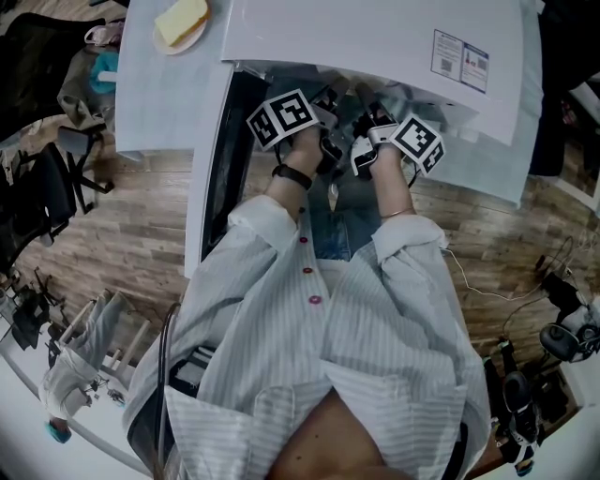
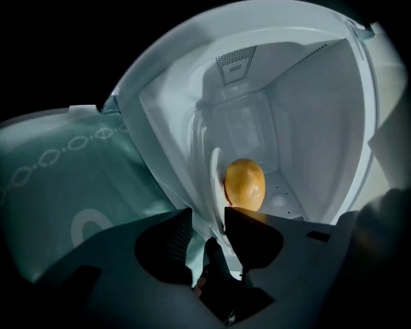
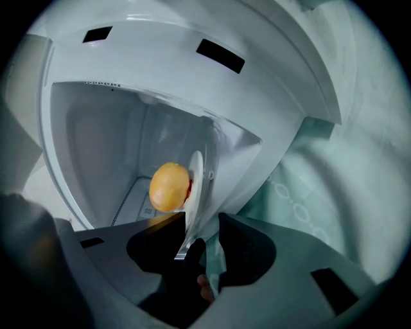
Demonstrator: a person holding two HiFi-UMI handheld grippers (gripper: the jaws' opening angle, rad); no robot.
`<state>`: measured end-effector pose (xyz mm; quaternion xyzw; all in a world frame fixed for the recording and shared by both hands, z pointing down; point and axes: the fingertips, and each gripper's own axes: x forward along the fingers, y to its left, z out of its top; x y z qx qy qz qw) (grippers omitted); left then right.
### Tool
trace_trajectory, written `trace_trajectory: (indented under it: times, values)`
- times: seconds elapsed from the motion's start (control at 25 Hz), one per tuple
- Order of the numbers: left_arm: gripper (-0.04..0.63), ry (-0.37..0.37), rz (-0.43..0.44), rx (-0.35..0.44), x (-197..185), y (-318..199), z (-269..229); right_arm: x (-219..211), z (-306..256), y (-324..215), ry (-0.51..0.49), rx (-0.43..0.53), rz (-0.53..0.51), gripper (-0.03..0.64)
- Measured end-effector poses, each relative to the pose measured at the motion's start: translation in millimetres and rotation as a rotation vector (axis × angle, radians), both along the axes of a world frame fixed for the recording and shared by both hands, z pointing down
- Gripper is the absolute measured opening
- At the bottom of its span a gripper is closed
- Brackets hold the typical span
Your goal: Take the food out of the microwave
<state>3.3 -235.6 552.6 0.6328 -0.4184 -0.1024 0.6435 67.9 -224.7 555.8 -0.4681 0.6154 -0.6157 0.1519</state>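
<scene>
Both arms reach into the microwave (image 1: 375, 37); my left gripper (image 2: 209, 222) and right gripper (image 3: 200, 225) gape astride the plate (image 2: 214, 170) rim (unclamped), bun (image 2: 244, 184) at twelve o'clock.

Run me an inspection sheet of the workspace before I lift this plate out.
Surface: white table bearing the microwave, door open.
Job's things: round yellow food on a white plate inside the cavity.
Clutter: second plate with a yellow slab on the table beside the microwave.
Grippers: left gripper and right gripper open, the white plate's rim between each one's jaws, not clamped.
Cables: white cable trailing at the right.
Surroundings: wooden floor, black chair at left.
</scene>
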Motion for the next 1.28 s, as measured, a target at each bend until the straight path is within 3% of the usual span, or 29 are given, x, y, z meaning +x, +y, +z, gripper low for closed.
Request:
trace_trajectory:
  times: [0.56,0.72,0.92,1.12,1.28]
  values:
    - [0.132,0.014,0.009,-0.016,3.7,4.2,-1.5,1.5,-1.2,0.9,-0.068,-0.008,0.003,0.139]
    - [0.099,0.04,0.012,-0.014,4.5,6.5,-3.9,-0.5,-5.1,0.5,-0.081,0.006,0.0,0.095]
    - [0.051,0.059,0.023,-0.01,4.6,10.8,-7.7,-3.3,-4.9,4.2,-0.108,0.003,-0.004,0.086]
    - [0.038,0.127,0.018,-0.039,3.7,22.4,-6.8,-11.0,-2.8,12.5,-0.116,-0.003,-0.034,0.085]
    - [0.035,0.141,0.033,-0.04,6.1,38.9,-7.6,-17.0,-3.3,24.9,-0.118,-0.001,-0.042,0.074]
